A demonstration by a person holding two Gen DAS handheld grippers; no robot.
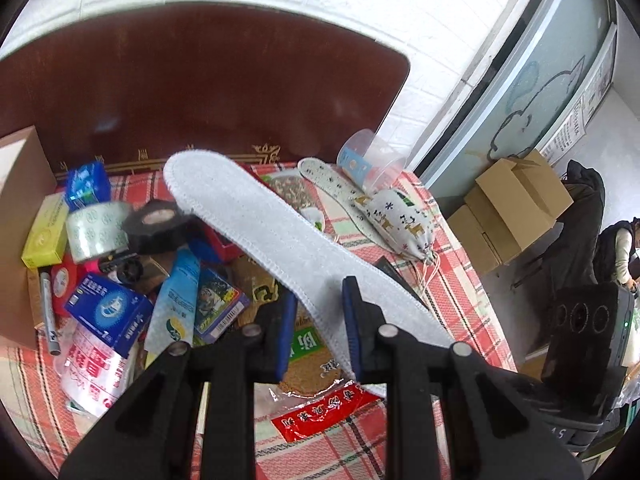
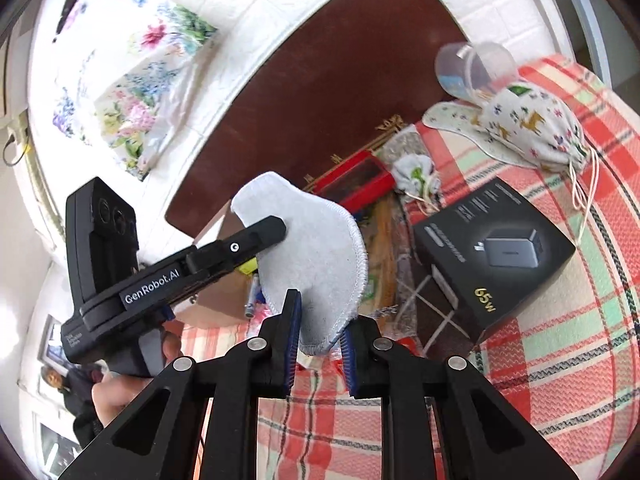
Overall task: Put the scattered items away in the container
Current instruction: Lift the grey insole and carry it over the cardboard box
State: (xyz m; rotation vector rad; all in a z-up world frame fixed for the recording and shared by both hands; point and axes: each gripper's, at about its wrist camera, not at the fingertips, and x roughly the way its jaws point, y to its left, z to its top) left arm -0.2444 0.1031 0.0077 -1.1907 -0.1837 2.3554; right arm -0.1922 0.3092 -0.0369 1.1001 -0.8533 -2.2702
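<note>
Left wrist view: the left gripper had its jaws drawn narrow and pinched on the grey insole, blue pads pressed to either edge near one end. The insole ran up and away from the jaws, lifted clear of the checked cloth, its far tip hanging above the clutter in the cardboard box. Counted beside or under the insole: two tape rolls, one clear and one black; one yellow carton; one blue carton; one marker. Right of the insole lay one patterned insole, one drawstring pouch on top of it and one clear cup tipped on its side. Further right, off the cloth, stood a stack of brown cartons. Right wrist view: the right gripper was likewise nearly closed, pinching the other end of the same insole, which curled upward between the pads. The left gripper's finger crossed the insole from the left, with the person's hand on its handle below. Right of the insole sat one black charger box on the cloth; beyond it one large pouch, one small pouch and the tipped cup. One red box lay just behind the insole.
</note>
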